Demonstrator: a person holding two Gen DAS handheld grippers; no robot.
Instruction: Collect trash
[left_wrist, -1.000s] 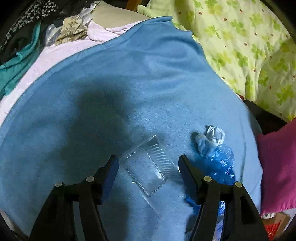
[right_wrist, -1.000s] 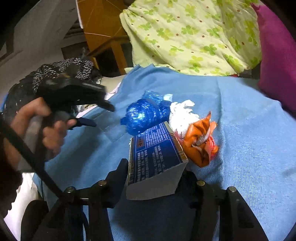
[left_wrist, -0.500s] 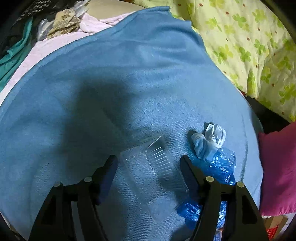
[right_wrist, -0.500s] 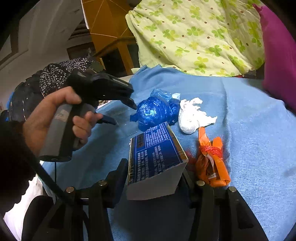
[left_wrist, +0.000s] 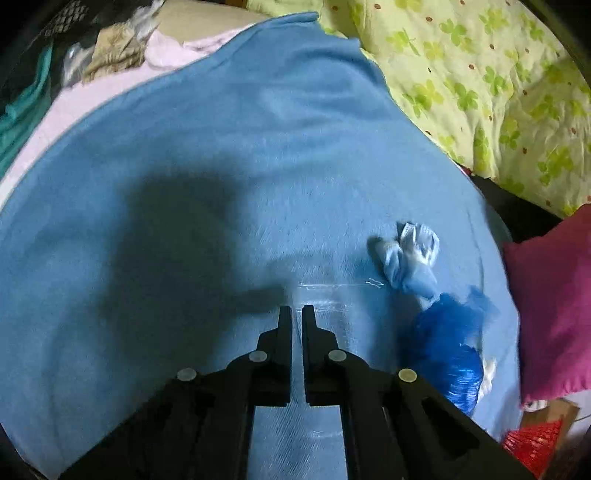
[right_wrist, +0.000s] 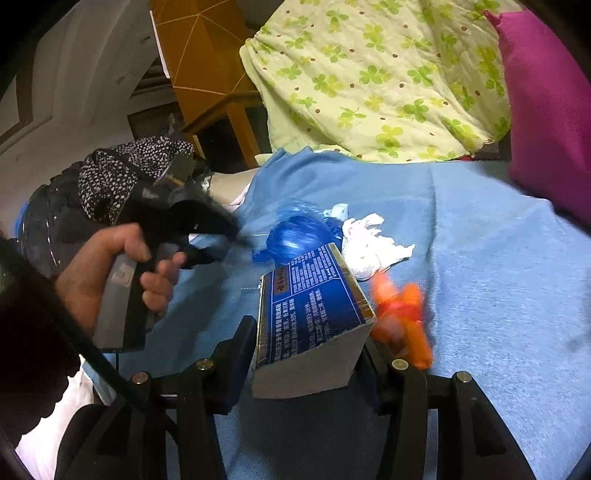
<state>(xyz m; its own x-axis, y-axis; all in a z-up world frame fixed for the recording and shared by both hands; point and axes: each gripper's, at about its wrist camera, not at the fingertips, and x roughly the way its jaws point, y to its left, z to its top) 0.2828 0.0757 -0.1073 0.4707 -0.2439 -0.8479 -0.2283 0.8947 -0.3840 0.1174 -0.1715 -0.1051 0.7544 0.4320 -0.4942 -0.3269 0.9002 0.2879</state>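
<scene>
While the left gripper (left_wrist: 296, 314) pinches nearly closed on the edge of a clear plastic tray (left_wrist: 332, 295) lying flat on the blue blanket (left_wrist: 221, 147), the right gripper (right_wrist: 310, 332) grips a blue printed carton (right_wrist: 314, 314) between its fingers. This looks like the pick-up step, and the next move calls for lifting the flimsy tray without letting it slip. Just right of the left gripper lie a crumpled blue plastic bag (left_wrist: 447, 350) and a white tissue wad (left_wrist: 410, 258); an orange wrapper (right_wrist: 402, 325) sits beside the carton.
</scene>
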